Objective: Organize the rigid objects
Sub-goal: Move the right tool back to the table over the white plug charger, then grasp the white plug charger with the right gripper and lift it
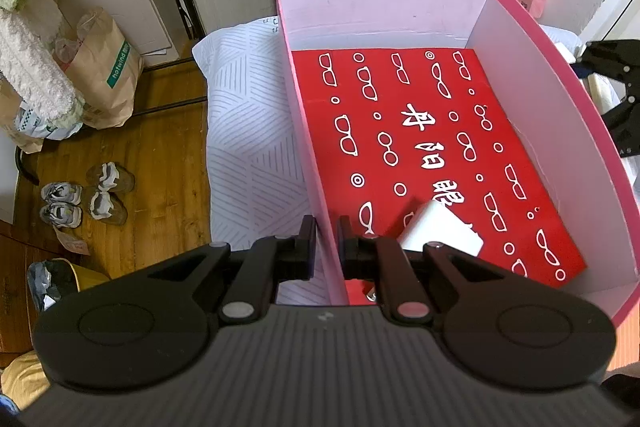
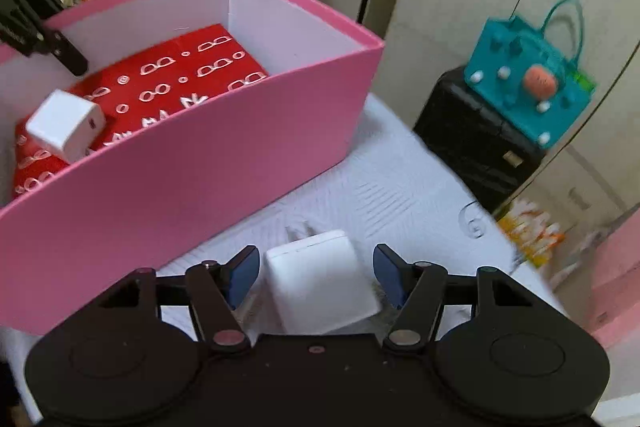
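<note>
Left gripper (image 1: 326,227) is clamped on the pink box (image 1: 308,163) wall. Right gripper (image 2: 316,273) is spread wide, a white charger (image 2: 320,283) sitting loose between its fingers.

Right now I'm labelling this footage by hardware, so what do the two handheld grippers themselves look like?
Both are matte black plastic with two round discs on a ribbed body, linkage arms and silver pivot pins. The left gripper has dark, narrow finger pads, and one of its pivot pins looks pinkish. The right gripper carries blue pads. No cables, sleeves or printed markings are visible.
</note>
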